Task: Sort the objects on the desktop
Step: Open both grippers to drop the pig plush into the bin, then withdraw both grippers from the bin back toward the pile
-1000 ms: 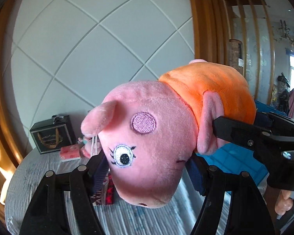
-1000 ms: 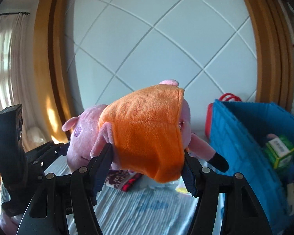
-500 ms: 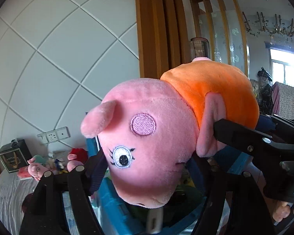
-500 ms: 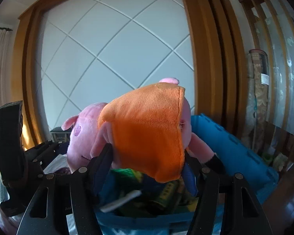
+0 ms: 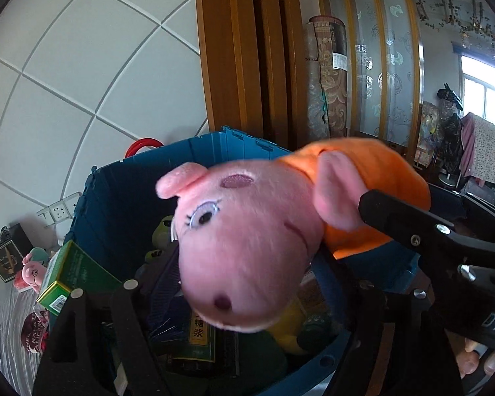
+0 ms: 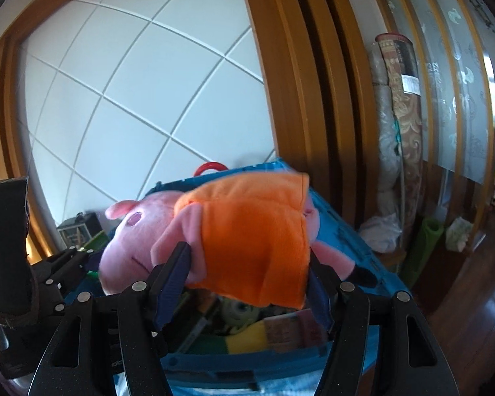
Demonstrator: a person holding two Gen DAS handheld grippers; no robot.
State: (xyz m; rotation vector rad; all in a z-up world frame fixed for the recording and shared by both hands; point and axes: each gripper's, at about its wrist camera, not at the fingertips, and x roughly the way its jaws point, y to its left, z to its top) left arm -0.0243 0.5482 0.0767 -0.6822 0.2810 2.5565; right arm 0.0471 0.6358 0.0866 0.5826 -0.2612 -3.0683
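Both grippers have carried the pink pig plush (image 5: pixel 247 241) from above the worktop (image 5: pixel 6 333) to over the blue crate (image 5: pixel 122 204). Left gripper (image 5: pixel 244 300) jaws are opening, spread around the plush head, contact unclear. Right gripper (image 6: pixel 247 283) jaws are also opening, pads flanking the orange dress; whether they press it is hard to tell. Inside the crate lie a green box (image 5: pixel 72 274), a green frog toy (image 5: pixel 161 231), a yellow item and printed packets, mostly hidden beneath the plush and blurred.
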